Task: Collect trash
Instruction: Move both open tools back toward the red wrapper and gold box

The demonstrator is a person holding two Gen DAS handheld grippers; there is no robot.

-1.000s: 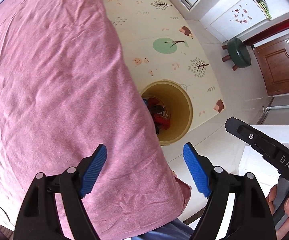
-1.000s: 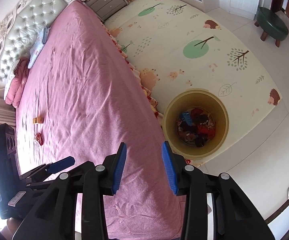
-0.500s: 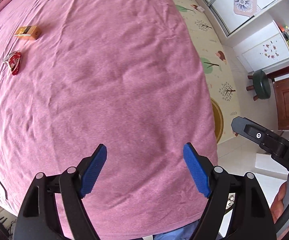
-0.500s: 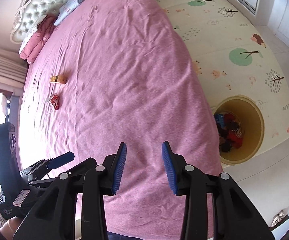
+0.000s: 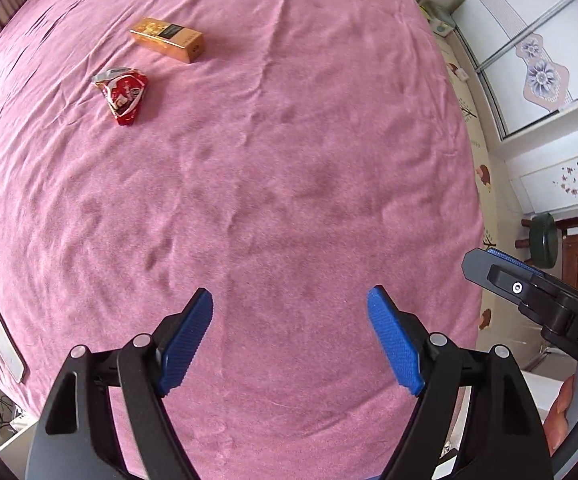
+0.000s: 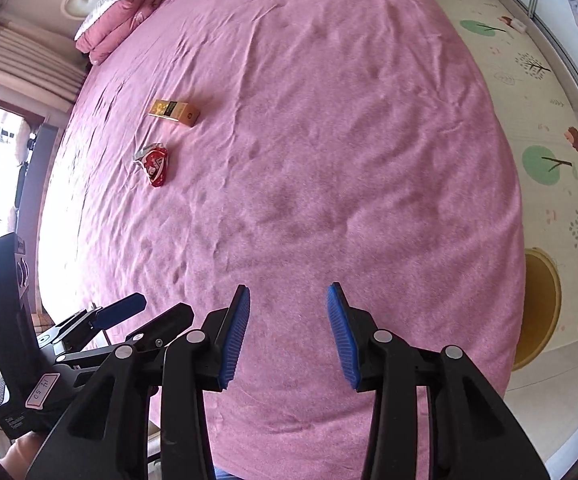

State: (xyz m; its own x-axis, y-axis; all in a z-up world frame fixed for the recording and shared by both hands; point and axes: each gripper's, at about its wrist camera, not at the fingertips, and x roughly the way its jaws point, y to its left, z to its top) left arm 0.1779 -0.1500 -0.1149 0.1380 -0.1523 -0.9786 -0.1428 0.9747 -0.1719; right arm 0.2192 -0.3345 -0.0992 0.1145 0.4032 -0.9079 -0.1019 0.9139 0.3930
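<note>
Left wrist view: the left gripper (image 5: 289, 336) is held over the pink bedspread (image 5: 289, 184), fingers wide apart and empty; a red wrapper (image 5: 123, 94) and gold box (image 5: 167, 39) lie far left, uncollected. Right wrist view: the right gripper (image 6: 288, 334) is empty, jaws opening, presumably readied for pickup; the yellow bin (image 6: 539, 308) stands on the floor at right.
</note>
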